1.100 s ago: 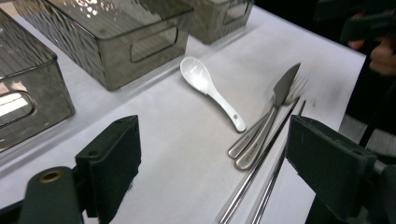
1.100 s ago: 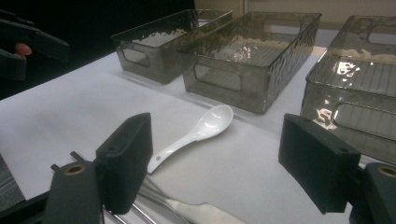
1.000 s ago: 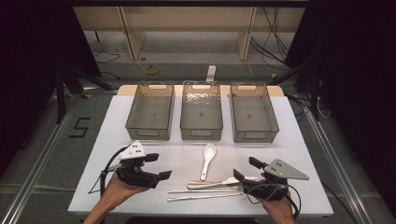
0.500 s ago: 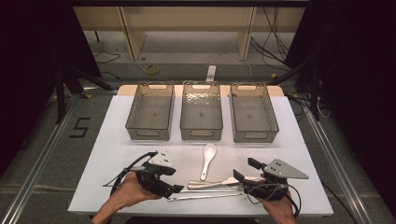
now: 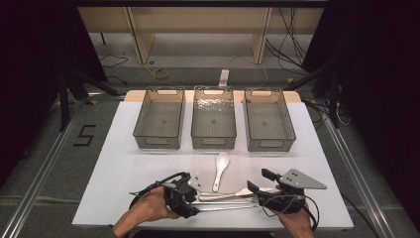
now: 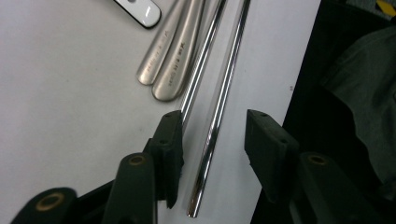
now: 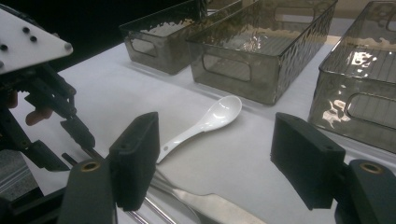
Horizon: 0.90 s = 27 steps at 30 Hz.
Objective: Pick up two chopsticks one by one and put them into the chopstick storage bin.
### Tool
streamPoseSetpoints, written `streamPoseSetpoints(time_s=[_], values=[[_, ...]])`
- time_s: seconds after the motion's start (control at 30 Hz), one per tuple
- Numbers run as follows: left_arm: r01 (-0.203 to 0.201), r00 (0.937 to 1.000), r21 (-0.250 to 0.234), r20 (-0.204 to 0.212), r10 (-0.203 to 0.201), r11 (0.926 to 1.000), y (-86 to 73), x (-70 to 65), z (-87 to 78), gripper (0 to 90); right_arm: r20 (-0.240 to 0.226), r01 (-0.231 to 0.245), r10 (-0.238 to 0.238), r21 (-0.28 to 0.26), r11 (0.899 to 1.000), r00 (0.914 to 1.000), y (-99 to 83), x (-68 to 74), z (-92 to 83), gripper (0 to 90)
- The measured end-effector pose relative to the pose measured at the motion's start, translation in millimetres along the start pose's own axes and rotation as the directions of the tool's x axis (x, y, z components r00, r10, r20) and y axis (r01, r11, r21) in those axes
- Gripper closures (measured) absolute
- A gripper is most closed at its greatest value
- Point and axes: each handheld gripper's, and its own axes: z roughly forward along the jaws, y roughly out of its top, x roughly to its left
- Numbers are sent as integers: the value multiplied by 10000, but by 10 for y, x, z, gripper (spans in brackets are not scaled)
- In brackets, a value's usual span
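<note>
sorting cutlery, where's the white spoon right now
In the high view the white spoon lies near the table's front centre, just before the middle bin, its handle pointing toward the metal cutlery.

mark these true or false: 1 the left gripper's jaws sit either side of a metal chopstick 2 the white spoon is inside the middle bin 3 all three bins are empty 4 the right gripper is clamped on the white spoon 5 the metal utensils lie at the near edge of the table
1. True: the left gripper has one metal chopstick between its closing jaws, not yet pinched.
2. False: the white spoon lies on the table, in front of the middle bin.
3. True: left bin, middle bin and right bin hold nothing.
4. False: the right gripper is open, with the spoon beyond its jaws.
5. True: the metal spoon handles and chopsticks lie there.
</note>
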Motion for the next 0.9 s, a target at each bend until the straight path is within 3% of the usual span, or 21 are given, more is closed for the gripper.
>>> streamPoseSetpoints(time_s=[0.37,0.5,0.87,0.9], values=[[-498,9985,744,-196,514,9960,61,-30,111,702,-24,36,-36,69,10000,10000,-2,-3,1,338],[-590,9982,857,-79,599,9946,68,-38,151,738,-151,-61,62,74,10000,9999,-1,-5,2,339],[-1051,9938,1239,-226,1087,9867,101,-68,199,798,-207,20,-16,178,9998,9998,-3,7,17,345],[-1281,9907,1372,-285,1332,9822,107,-83,198,807,-202,18,-14,195,9998,9998,-4,5,17,346]])
